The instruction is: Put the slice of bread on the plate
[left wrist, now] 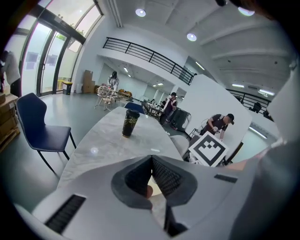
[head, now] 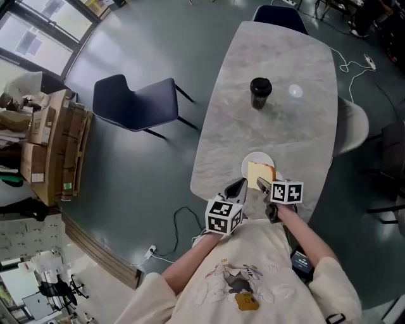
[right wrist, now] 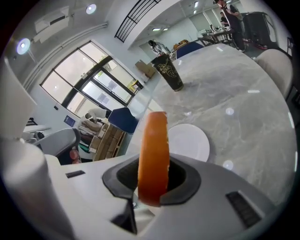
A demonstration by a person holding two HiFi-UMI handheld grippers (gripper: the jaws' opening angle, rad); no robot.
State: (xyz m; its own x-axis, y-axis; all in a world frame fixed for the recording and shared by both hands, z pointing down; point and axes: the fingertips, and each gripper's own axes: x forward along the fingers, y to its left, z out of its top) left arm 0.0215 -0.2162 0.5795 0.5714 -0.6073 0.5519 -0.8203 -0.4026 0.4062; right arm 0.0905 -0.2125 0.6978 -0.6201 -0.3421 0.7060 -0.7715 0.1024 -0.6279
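Our right claw (right wrist: 153,182) is clamped on a pale slice of bread with an orange-brown crust (right wrist: 153,145), while our left claw (left wrist: 151,161) has its jaws pressed together on nothing. In the right gripper view we meet the slice edge-on: it stands on its thin side between the pads, its long axis running straight out ahead of the claw towards the round white plate (right wrist: 193,143) and the far end of the desk. The head view shows us its flat pale face instead, crust to the right, over the near part of the plate; whether it touches the plate we cannot tell. The plate sits near our end of a long, rounded, grey marble-patterned desk (head: 285,126), and a tall black cup (head: 260,93) stands well beyond it. Around the desk we see a grey-green floor (head: 158,50), a dark blue chair (head: 136,102) at the left, a pale chair (head: 354,123) at the right edge and stacked cardboard boxes (head: 54,142) near the windows. Only the gripper views give us the black-railed balcony (left wrist: 145,51), round ceiling lights (left wrist: 140,12) and distant people (left wrist: 218,124).
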